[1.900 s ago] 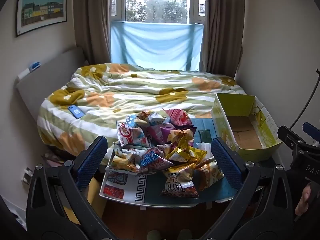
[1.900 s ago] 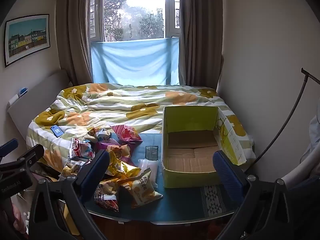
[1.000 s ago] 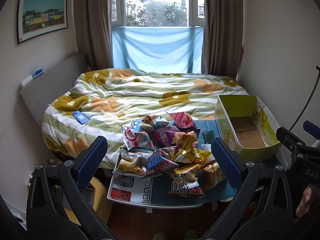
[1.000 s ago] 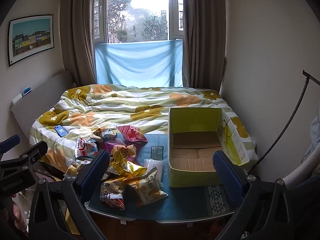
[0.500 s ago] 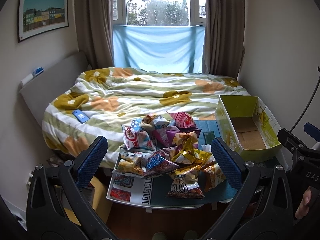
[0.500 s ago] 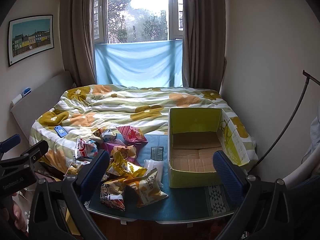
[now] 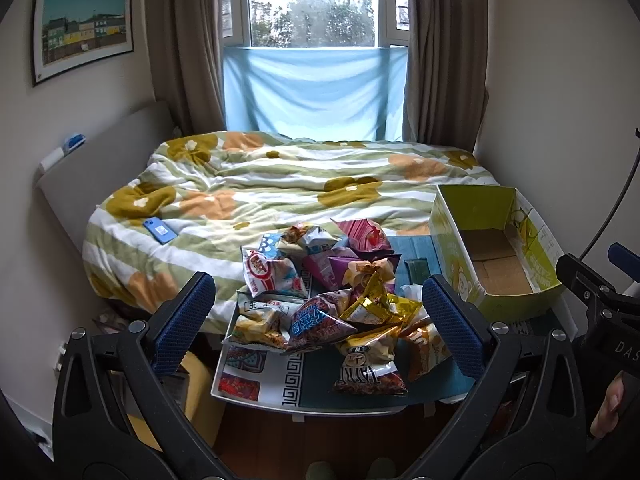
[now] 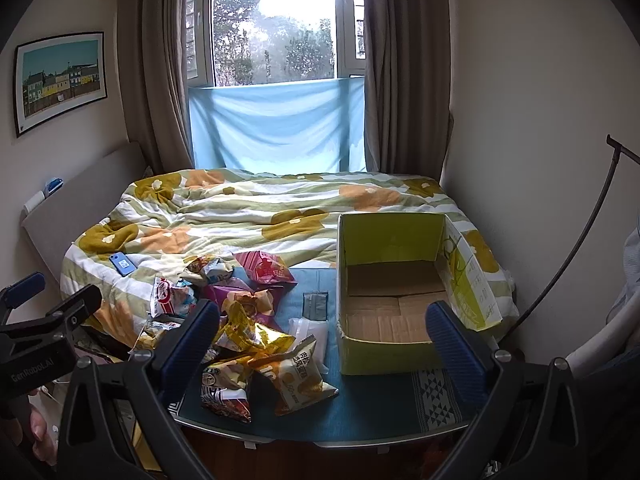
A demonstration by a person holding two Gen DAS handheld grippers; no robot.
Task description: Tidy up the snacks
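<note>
Both grippers have drawn back slightly over the last moments, so the whole counter [image 8: 360, 412] with its blue patterned cover now sits framed ahead of them, which reads as lining up before any first pick. The left gripper [image 7: 316, 320] has its jaws wide open and empty, the heap of crinkly foil snack packets [image 7: 328, 304] lying between and beyond them. The right gripper [image 8: 320, 344] is likewise spread and empty, with the open yellow-green cardboard box [image 8: 400, 280], still unfilled, just ahead.
</note>
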